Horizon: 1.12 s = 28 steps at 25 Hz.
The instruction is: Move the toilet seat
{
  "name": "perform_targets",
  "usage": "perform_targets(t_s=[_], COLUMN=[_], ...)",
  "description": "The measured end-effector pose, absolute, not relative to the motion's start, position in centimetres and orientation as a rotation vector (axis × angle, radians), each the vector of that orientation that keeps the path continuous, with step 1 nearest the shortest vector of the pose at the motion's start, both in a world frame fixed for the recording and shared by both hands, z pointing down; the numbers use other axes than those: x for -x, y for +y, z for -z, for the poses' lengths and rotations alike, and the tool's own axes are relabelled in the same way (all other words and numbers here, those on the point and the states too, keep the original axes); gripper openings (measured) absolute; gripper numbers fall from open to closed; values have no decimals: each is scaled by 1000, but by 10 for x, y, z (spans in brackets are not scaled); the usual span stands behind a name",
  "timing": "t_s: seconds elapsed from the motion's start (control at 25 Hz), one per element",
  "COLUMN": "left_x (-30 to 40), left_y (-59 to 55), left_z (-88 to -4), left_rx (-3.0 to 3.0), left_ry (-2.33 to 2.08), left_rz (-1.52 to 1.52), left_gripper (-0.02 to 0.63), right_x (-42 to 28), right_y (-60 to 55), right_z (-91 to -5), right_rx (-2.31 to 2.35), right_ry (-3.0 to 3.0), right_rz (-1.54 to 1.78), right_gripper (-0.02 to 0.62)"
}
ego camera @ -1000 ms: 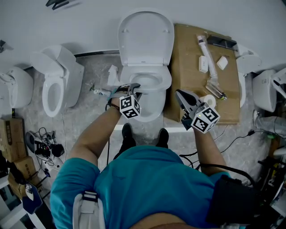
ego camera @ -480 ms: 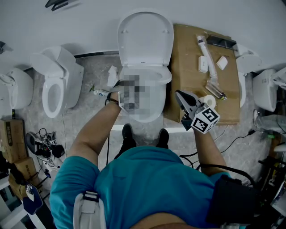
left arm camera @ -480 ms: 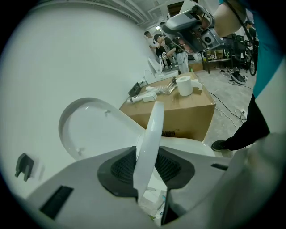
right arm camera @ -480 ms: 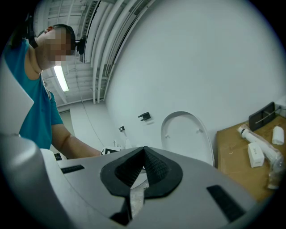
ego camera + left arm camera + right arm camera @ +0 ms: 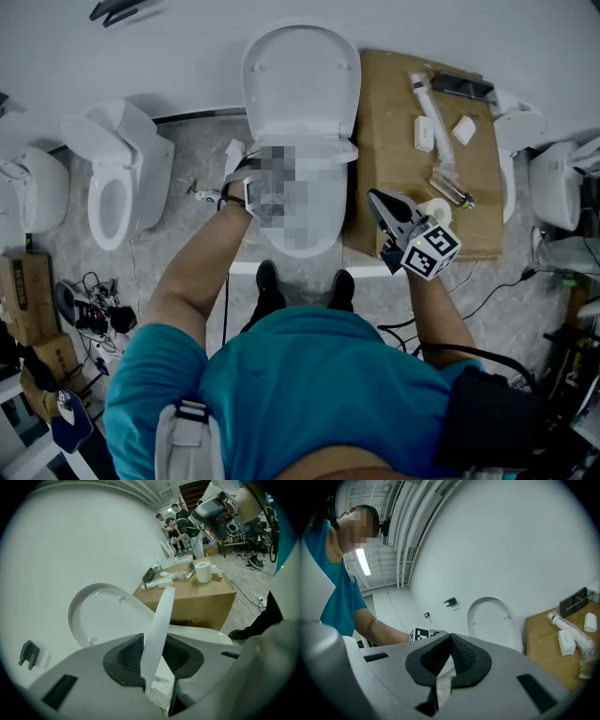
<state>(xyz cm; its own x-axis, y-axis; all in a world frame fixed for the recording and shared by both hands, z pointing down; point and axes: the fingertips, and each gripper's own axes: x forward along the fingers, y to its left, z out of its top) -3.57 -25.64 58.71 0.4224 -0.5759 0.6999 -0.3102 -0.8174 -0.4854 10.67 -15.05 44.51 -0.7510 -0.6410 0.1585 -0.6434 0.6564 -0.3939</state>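
1. Toilet seat [image 5: 159, 616]: thin, smooth white ring, seen edge-on as a narrow curved band. It is raised off the bowl [image 5: 328, 225] and stands apart from the lid.
2. Lid [image 5: 302, 80]: glossy white oval, upright against the wall [image 5: 169, 47], with small buffer studs on its inner face.
3. Left gripper [image 5: 153, 654]: grey shell with black ribbed pads. The jaws have just been closing. Both pads press on the seat's front edge, which runs up between them.
4. Right gripper [image 5: 377, 199]: same build, with a marker cube at the rear. The ribbed pads meet with nothing between them. It hovers over the near corner of the box, well apart from the seat.
5. Cardboard box [image 5: 394, 169]: brown, flat-topped, just beside the bowl on its right. It carries a white paper roll [image 5: 434, 211], tubes and small white blocks.
6. Floor [image 5: 202, 159]: mottled grey, with open room to the bowl's left before a second white toilet [image 5: 117, 183].
7. Cables [image 5: 94, 305]: a dark tangle at the floor's left edge, well clear of the bowl.
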Motion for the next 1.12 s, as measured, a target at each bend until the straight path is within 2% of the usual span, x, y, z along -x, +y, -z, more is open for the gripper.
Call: perform_targets(t_s=[1.12], left_x=[36], left_y=[-339], left_z=[-556], left_rx=[2425], left_ry=[857], left_rz=[1319], left_gripper=[107], right_x=[-106], right_y=[-162], right_z=[-449], right_rx=[-1116], right_ry=[-2855], right_rz=[-706], right_gripper=[-8])
